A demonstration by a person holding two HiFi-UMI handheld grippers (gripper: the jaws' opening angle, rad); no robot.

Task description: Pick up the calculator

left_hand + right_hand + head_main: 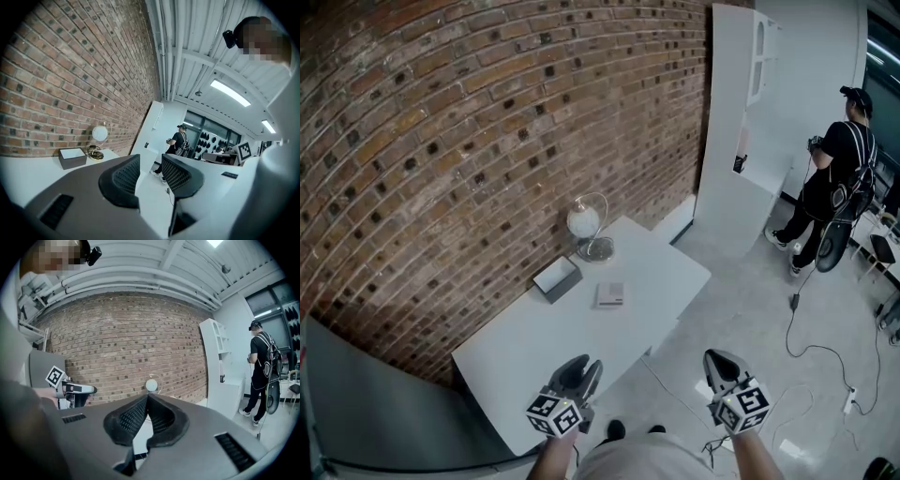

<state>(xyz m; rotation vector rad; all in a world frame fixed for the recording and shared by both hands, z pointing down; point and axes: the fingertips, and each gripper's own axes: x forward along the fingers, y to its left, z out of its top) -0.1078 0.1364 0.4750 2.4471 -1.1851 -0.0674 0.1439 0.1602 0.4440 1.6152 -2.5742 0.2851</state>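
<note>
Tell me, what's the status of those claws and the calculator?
Left gripper open, empty; right gripper shut, empty. Calculator flat on white table, untouched, ahead of both. Box and globe lamp nearer the wall; nothing blocking.

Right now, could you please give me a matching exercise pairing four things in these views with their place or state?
Things: 1 calculator; 2 globe lamp; 3 left gripper; 4 right gripper.
Places or states: A jaws together, empty; B at the far end of the table; C jaws apart, empty; D lying flat, right of the box in the head view.
Pairs: 1-D, 2-B, 3-C, 4-A.
</note>
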